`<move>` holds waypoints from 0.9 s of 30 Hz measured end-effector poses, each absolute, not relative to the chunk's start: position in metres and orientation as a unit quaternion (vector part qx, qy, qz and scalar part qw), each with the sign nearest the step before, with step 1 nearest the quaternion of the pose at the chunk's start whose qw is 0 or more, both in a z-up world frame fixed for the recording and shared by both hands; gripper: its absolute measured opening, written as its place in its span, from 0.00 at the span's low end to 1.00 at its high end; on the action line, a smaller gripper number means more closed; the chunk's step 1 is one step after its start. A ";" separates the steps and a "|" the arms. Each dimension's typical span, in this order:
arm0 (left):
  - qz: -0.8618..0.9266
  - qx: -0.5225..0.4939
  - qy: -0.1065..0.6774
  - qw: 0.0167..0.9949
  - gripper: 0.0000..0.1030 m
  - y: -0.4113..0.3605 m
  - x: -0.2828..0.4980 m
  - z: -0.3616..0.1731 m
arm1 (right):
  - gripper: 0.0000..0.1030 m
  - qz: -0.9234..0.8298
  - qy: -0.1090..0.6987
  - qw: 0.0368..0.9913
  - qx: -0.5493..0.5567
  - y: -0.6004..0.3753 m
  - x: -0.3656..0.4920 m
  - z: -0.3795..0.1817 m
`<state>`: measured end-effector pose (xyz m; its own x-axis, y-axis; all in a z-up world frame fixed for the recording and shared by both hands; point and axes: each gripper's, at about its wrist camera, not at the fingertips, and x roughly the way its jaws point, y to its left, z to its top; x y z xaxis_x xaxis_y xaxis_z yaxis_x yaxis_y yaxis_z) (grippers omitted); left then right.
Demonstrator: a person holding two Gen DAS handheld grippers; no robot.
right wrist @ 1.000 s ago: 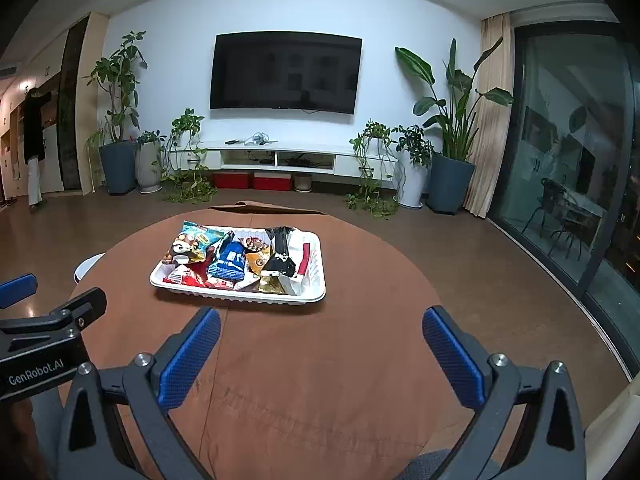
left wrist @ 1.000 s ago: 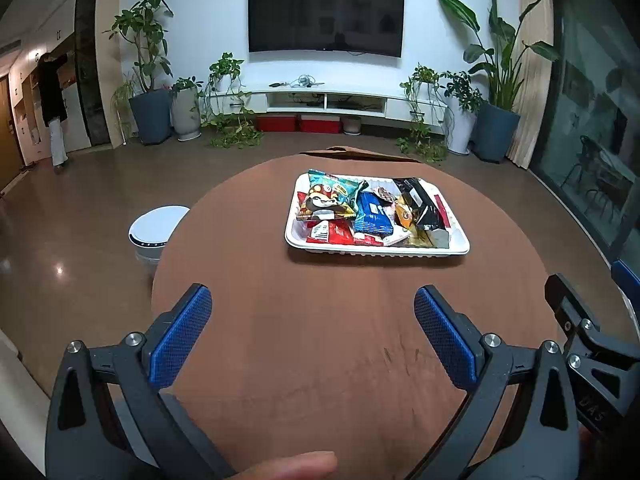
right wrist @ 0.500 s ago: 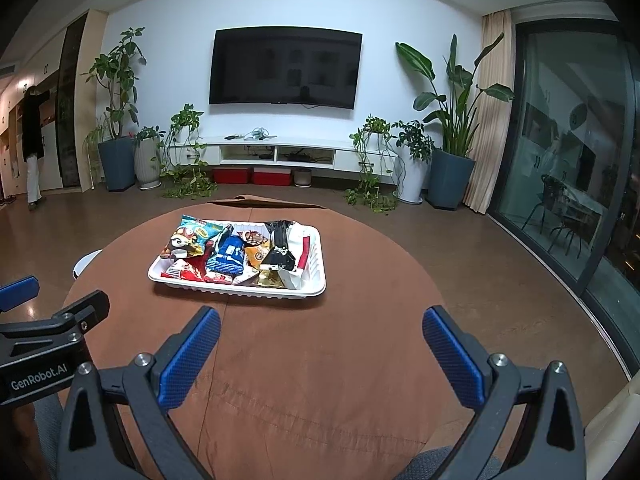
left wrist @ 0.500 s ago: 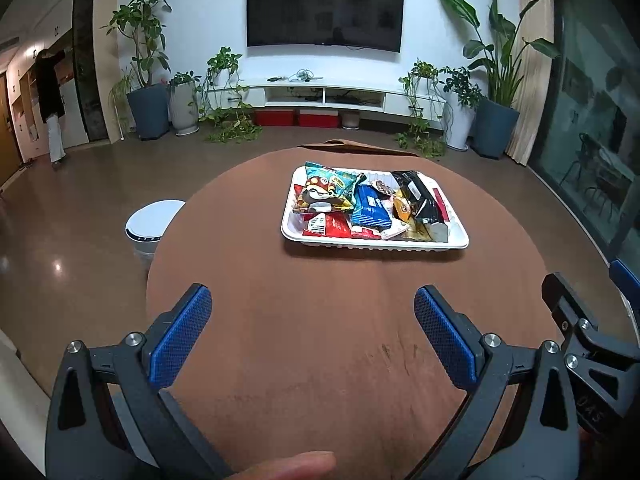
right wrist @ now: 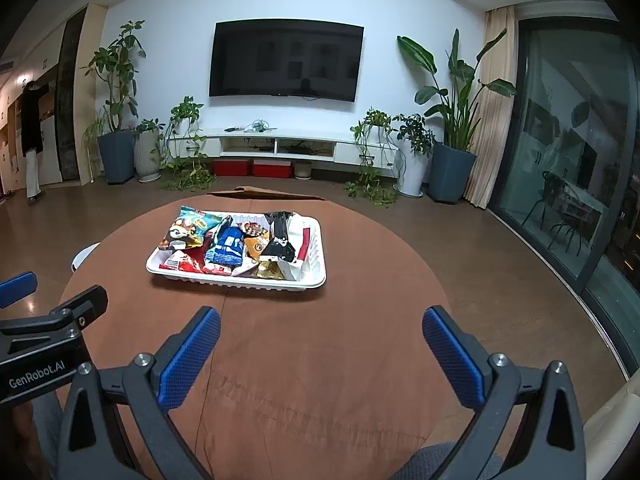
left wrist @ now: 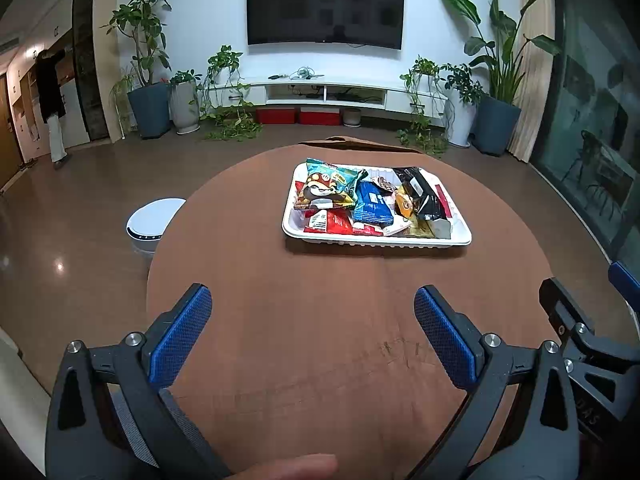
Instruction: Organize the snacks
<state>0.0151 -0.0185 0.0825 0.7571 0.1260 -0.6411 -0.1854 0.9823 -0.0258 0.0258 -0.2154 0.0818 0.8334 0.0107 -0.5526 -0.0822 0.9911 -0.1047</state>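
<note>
A white tray (left wrist: 376, 239) sits on the far half of a round brown table (left wrist: 320, 320), heaped with snack packets: a cartoon bag (left wrist: 326, 190), a blue pack (left wrist: 374, 204), a black pack (left wrist: 424, 196) and red ones (left wrist: 332, 222). The same tray (right wrist: 240, 282) shows in the right wrist view with the blue pack (right wrist: 226, 246). My left gripper (left wrist: 312, 300) is open and empty over the near table, well short of the tray. My right gripper (right wrist: 320, 320) is open and empty too, beside the left one.
A white round stool (left wrist: 150, 220) stands by the table's left edge. Beyond are potted plants (left wrist: 148, 92), a TV (left wrist: 324, 6) and low cabinet (left wrist: 324, 90), glass doors on the right, and a person (left wrist: 50, 96) far left. A fingertip (left wrist: 288, 466) shows at the bottom.
Both grippers stay open; the view has shifted slightly, with the tray sitting a little higher and nearer in the frame. Nothing on the tray has moved.
</note>
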 end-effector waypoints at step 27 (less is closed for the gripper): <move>0.085 -0.041 0.344 0.934 1.00 -0.016 0.019 0.072 | 1.00 0.029 0.307 0.949 -0.067 -0.216 0.027 0.077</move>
<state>0.0191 -0.0162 0.0717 0.7493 0.1299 -0.6494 -0.1865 0.9823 -0.0186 0.0274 -0.2165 0.0774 0.8100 0.0147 -0.5862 -0.0971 0.9892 -0.1094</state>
